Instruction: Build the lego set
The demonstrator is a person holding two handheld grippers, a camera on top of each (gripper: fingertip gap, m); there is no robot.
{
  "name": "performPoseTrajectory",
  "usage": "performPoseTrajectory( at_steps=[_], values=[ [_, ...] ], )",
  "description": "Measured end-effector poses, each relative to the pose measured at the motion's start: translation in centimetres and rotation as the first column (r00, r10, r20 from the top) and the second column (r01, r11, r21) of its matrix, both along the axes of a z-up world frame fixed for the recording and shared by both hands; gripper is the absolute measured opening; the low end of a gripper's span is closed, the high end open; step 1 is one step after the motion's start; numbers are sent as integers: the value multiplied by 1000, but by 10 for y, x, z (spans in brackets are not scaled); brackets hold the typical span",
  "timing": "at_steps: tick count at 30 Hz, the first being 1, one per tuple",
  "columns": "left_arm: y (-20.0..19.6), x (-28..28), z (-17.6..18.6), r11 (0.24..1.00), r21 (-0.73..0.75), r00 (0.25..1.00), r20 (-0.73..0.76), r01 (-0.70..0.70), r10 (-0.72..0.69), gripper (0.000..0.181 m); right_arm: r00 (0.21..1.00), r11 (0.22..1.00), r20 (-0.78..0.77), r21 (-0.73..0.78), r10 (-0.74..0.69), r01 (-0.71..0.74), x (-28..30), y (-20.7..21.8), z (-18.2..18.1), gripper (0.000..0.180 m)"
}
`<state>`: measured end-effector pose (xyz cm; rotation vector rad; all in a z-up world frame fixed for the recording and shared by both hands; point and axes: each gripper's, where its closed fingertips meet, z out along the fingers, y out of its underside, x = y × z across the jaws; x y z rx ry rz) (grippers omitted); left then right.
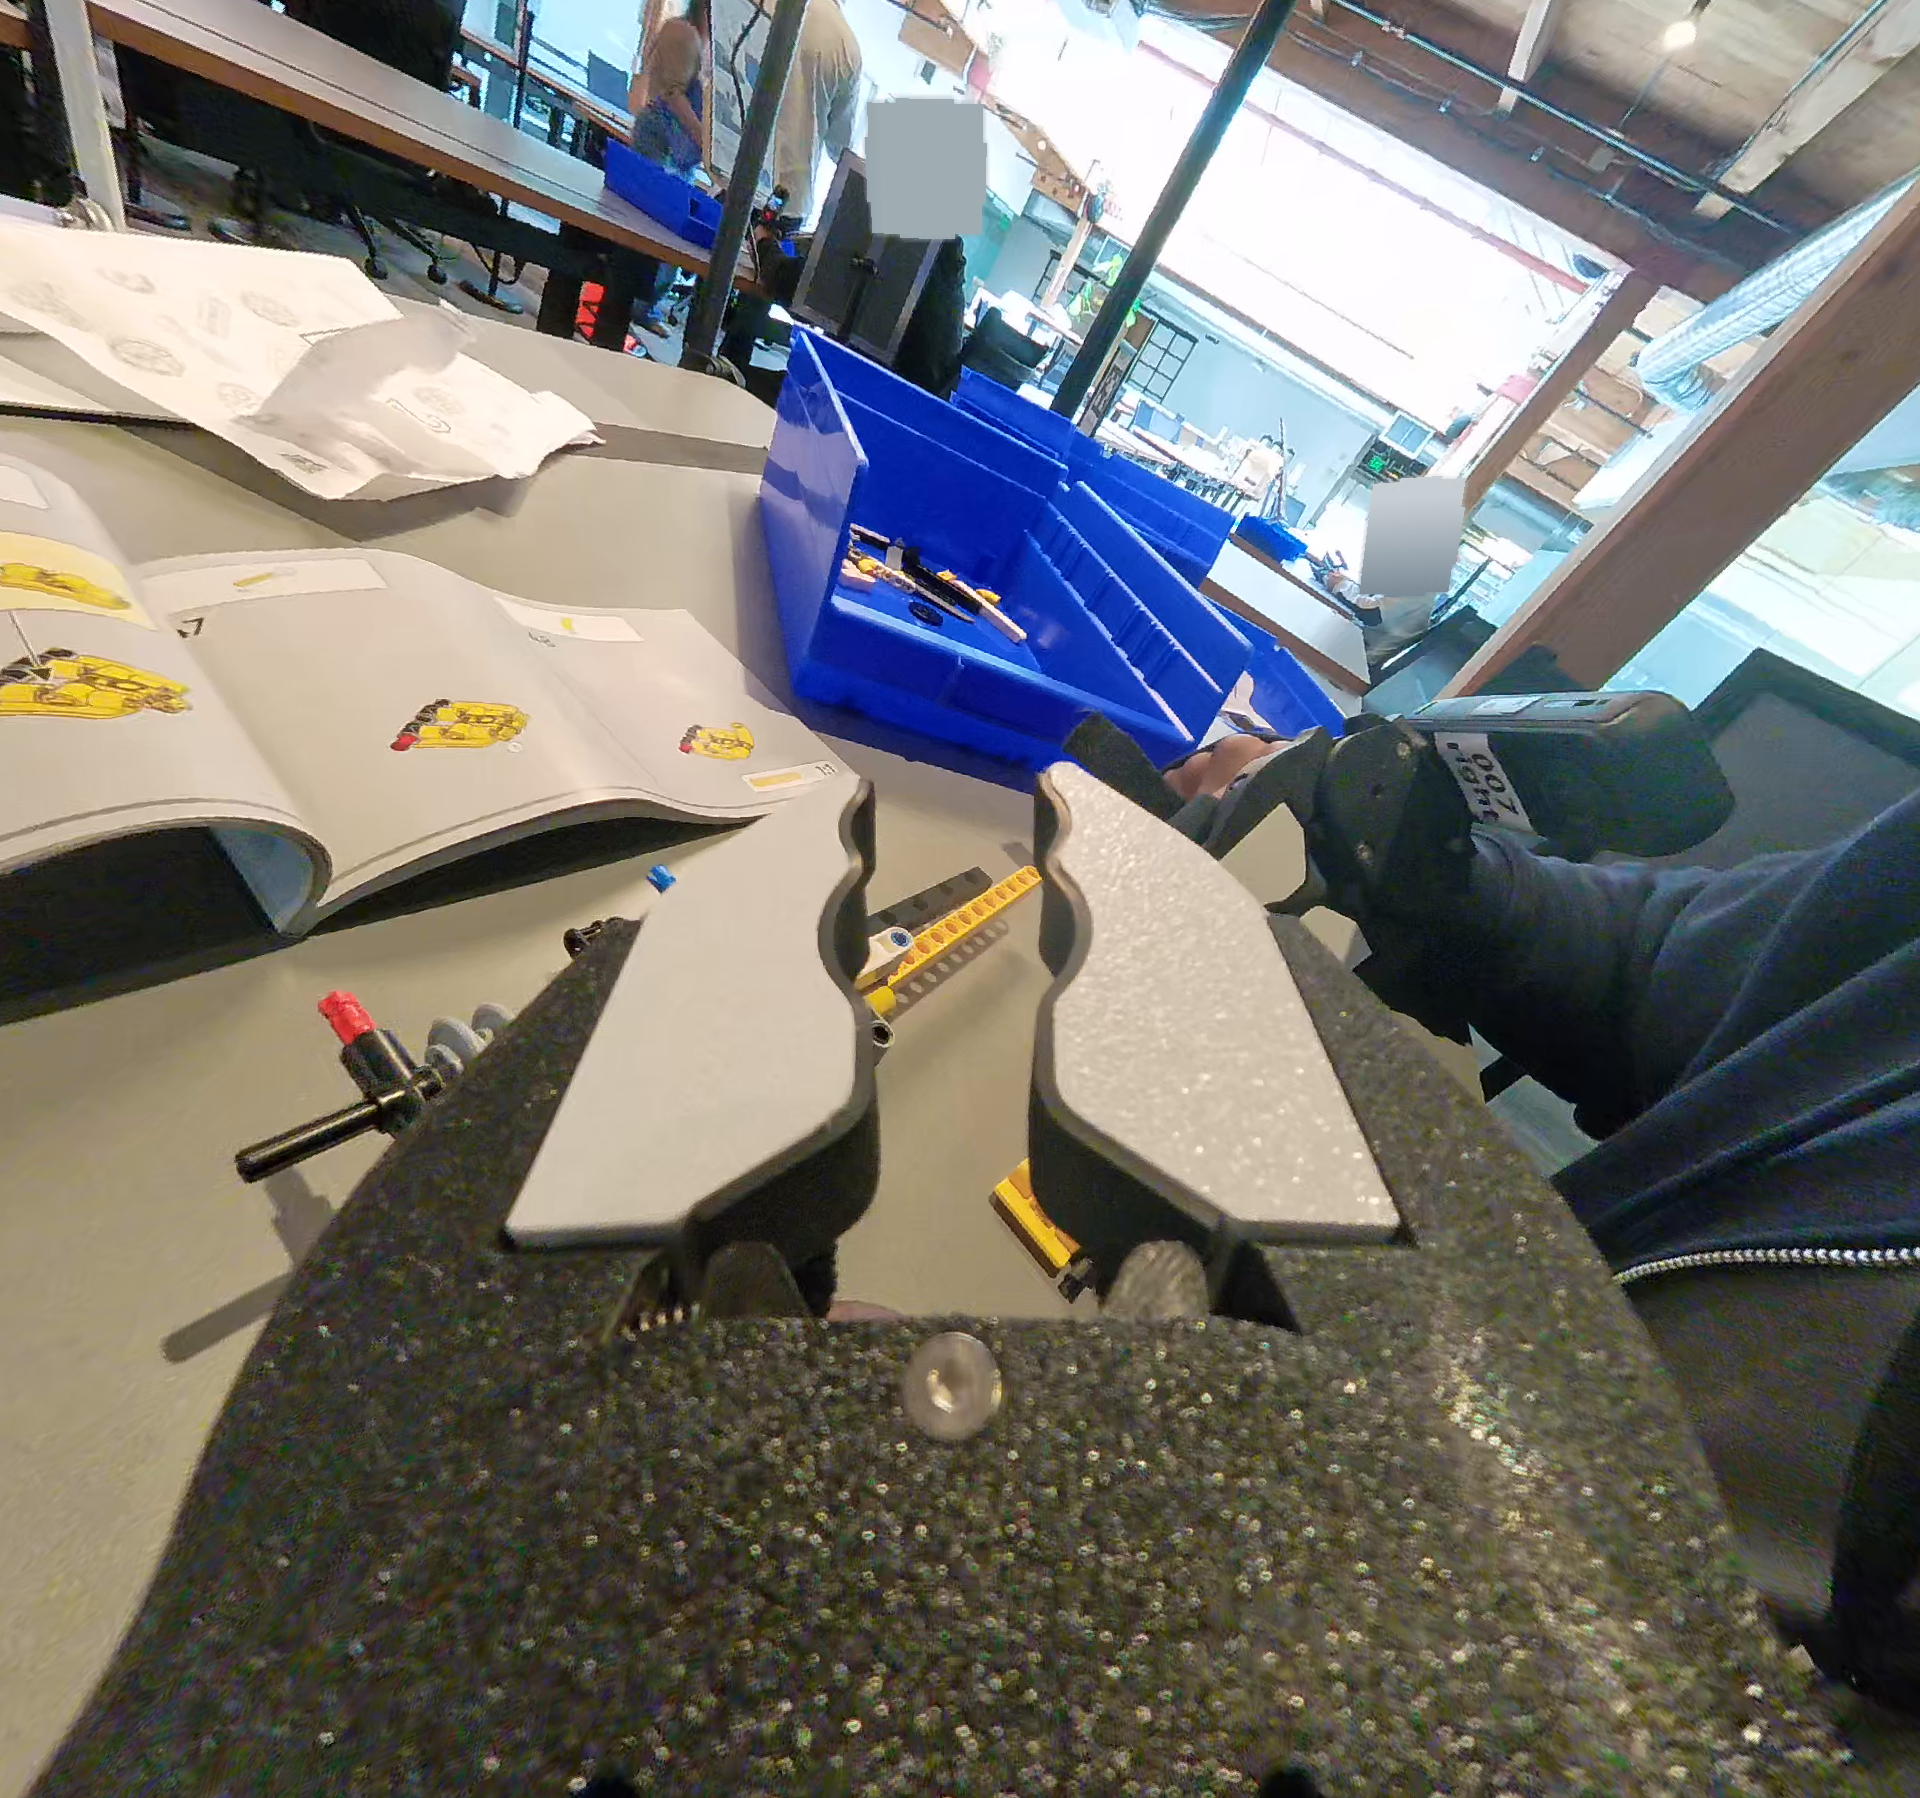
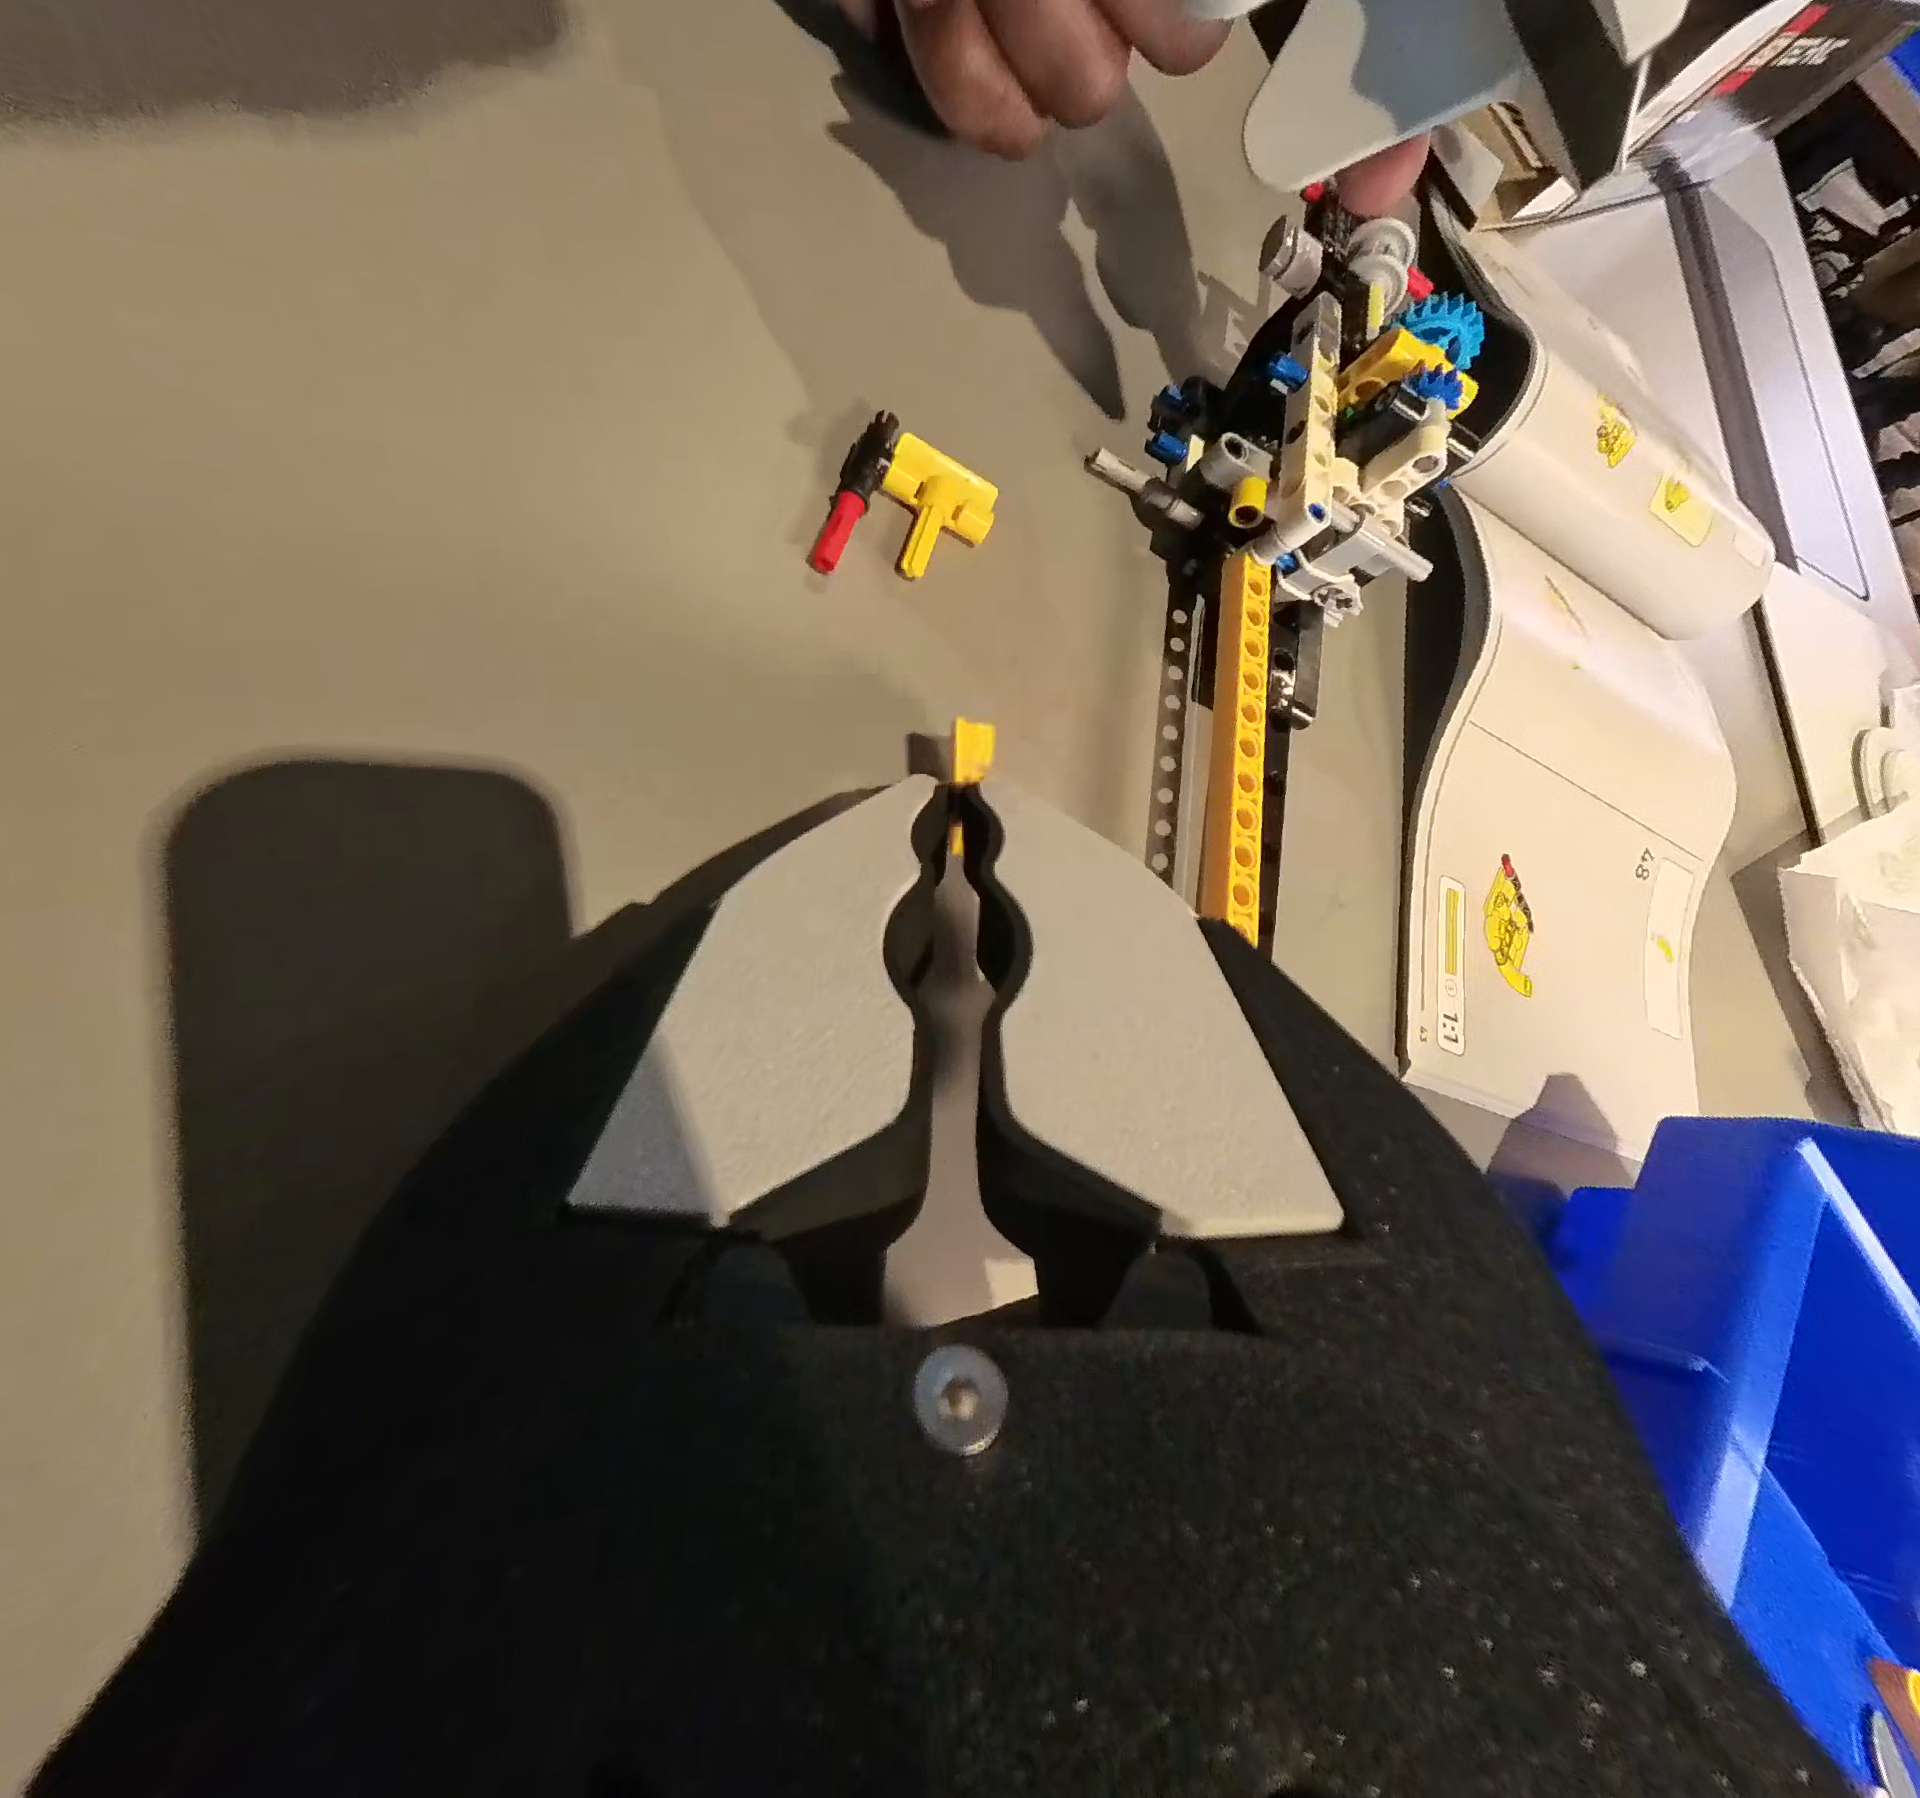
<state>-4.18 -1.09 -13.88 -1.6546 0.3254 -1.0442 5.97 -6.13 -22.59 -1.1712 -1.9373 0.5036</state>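
My right gripper (image 2: pixel 958 798) is shut on a small yellow lego piece (image 2: pixel 974 749) and holds it just above the grey table (image 2: pixel 416 398). A partly built lego model (image 2: pixel 1320 439) with a long yellow beam (image 2: pixel 1247 709) lies to its right. My left gripper (image 1: pixel 951 813) is open and empty, with the yellow beam (image 1: pixel 966 907) showing on the table between its fingers. The left gripper's fingers (image 2: pixel 1371 96) hover over the model's far end in the right wrist view. A yellow connector with a black and red pin (image 2: pixel 920 501) lies loose left of the model.
An open instruction booklet (image 1: pixel 416 709) lies beside the model and also shows in the right wrist view (image 2: pixel 1558 865). A blue parts bin (image 1: pixel 935 605) holds several loose pieces. Crumpled paper bags (image 1: pixel 312 366) lie behind the booklet. A box (image 2: pixel 1766 34) stands at the far edge. Some 15 centimeters of space lies between my two pairs of fingers.
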Motion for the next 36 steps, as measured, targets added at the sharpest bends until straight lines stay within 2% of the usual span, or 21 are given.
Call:
performPoseTrajectory(
  at_steps=[10, 15, 19, 23, 30, 36],
  values=[
    [3, -2, -2, 1000, -3, 1000, 0, -9, 9, 29, 1000, 1000, -2, -12, -17, 17, 8, 0, 2, 13],
    [5, -2, -2, 1000, 3, 1000, -5, -14, 14, 29, 998, 999, -43, -14, -52, 51, 17, 6, 16, 14],
    [6, -2, -2, 1000, 8, 1000, -8, -15, 15, 29, 978, 981, -83, 19, -191, 193, 32, 36, 33, 14],
    [9, -7, -1, 1000, 16, 1000, -3, -27, 27, 29, 938, 938, -71, 47, -340, 344, 56, 64, 32, 13],
    [13, -14, 1, 998, 56, 999, -22, -42, 43, 29, 895, 893, -76, 76, -439, 444, 102, 91, 26, 13],
    [9, -19, 15, 980, 189, 995, -77, -54, 69, 29, 880, 875, -87, 101, -466, 473, 138, 109, 27, 10]
  ],
)
